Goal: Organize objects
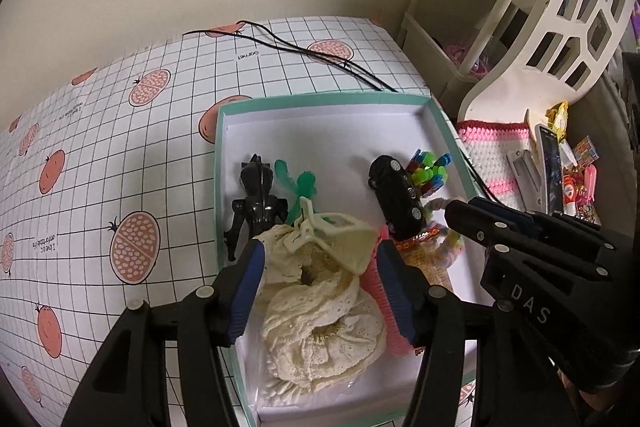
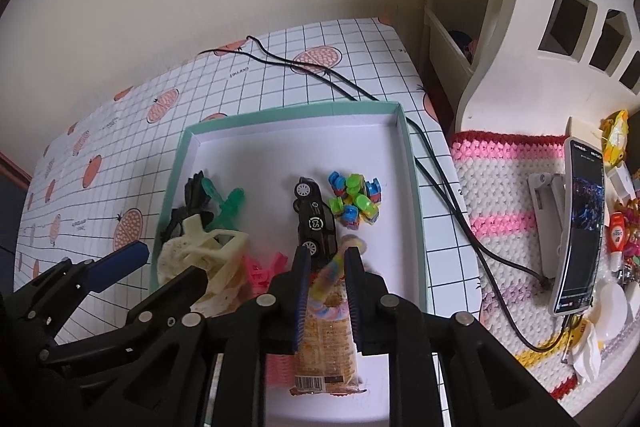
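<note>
L gripper [image 1: 320, 291] spread wide over cream lace cloth [image 1: 320, 327] at lower centre of teal box [image 1: 320, 98], R gripper [image 2: 327, 291] clamped on snack packet [image 2: 326, 347], bottom-centre, w/ black toy car [image 2: 314, 223] just above.

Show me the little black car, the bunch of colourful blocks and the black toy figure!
black car [image 2: 314, 223], right wrist view, on its roof.
colourful blocks [image 2: 355, 203], right wrist view, on a green block in the middle.
black toy figure [image 1: 258, 199], left wrist view, on its body.
</note>
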Demonstrator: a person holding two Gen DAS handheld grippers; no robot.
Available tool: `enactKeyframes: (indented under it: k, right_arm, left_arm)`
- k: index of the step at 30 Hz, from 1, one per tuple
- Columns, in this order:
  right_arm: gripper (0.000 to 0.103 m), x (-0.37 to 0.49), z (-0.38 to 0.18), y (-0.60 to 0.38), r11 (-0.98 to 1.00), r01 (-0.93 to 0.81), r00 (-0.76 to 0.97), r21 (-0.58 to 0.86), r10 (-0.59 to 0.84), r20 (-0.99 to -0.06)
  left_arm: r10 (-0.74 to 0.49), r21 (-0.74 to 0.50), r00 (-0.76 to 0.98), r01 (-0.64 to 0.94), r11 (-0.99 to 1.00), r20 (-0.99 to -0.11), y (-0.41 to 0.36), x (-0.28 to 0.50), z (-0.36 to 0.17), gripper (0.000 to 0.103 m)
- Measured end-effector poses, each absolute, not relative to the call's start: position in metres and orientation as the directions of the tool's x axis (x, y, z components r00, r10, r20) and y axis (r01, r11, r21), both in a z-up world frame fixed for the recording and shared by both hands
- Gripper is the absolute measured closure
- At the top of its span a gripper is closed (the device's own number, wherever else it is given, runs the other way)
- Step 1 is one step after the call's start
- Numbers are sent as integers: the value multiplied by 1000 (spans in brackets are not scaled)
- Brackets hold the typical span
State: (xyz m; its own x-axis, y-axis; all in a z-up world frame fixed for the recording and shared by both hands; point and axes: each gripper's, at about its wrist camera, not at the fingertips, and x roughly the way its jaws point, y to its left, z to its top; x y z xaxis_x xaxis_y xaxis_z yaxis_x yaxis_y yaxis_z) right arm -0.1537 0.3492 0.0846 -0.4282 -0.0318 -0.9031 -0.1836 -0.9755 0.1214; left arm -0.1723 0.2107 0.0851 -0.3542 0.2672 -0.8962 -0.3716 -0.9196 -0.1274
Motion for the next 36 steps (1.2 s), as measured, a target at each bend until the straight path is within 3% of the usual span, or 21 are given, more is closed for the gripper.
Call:
enactKeyframes:
  k: [16,17,19,27,28,30,36]
  right_arm:
    - [83,-154,90,346,-975,-180,-443,128,-36,-896]
    - [80,-154,90,346,-975,-180,-442,128,-36,-896]
    - [61,-155,89,346,-975,-179,-441,128,-37,-897]
    - [41,-156,87,342,-977,-173,-445,124,-35,-895]
    - [38,-156,87,341,-978,-172,-445,122,-33,-895]
    - [31,-156,87,340,-978,-172,-449,118,-29,-893]
    - [23,-157,86,339,-979,-169,-451,117,-29,-892]
  left_arm:
    - [242,-117,-404,-309,-944,-882,193,-181,95,43]
    - [236,-116,-405,-299,-947,-883,191,-182,95,43]
    - [227,-117,-408,-277,-954,-884,186,-184,94,43]
    - [168,-89,-430,-196,-976,-887,169,-191,92,41]
    - [157,-84,-433,-184,-979,-888,167,-192,91,39]
    - [145,-77,-441,-167,-983,-886,164,-193,91,22]
    - [110,-59,-457,-126,-990,-883,154,-196,90,18]
